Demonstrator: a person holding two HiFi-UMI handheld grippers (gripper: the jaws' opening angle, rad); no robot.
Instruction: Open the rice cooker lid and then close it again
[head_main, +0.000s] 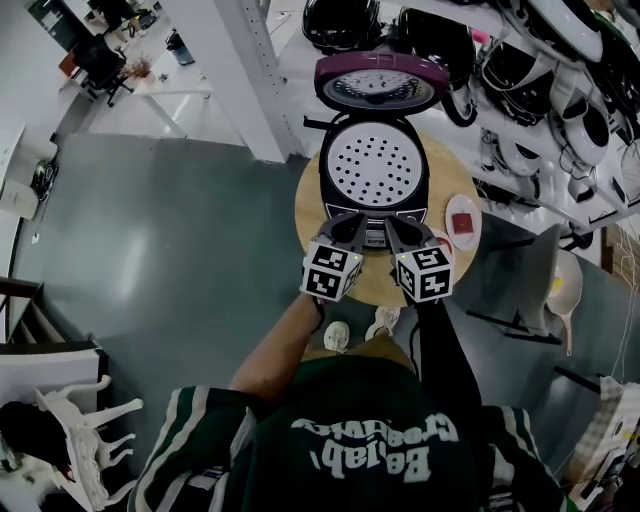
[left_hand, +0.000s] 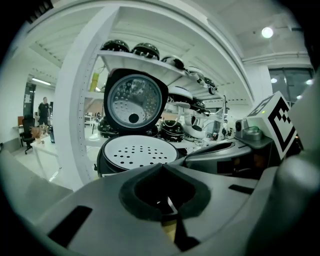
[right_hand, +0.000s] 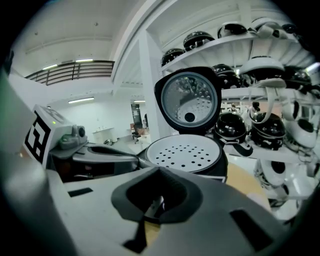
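Observation:
A black rice cooker (head_main: 375, 170) stands on a round wooden table (head_main: 310, 215). Its purple-rimmed lid (head_main: 380, 80) is swung up and open at the back. A white perforated tray (head_main: 375, 162) fills the pot's mouth. My left gripper (head_main: 350, 226) and right gripper (head_main: 400, 228) hover side by side just in front of the cooker's front edge, not touching it. Both are shut with nothing held. The left gripper view shows the left gripper (left_hand: 161, 167) with jaws meeting, and the open lid (left_hand: 134, 102) beyond. In the right gripper view the right gripper (right_hand: 159, 170) is likewise shut below the lid (right_hand: 189, 102).
A small white dish with a red piece (head_main: 463, 220) sits on the table right of the cooker. Shelves (head_main: 520, 60) with several more cookers run behind and to the right. A white pillar (head_main: 250, 70) rises at the back left. A white chair (head_main: 80, 430) stands on the floor at lower left.

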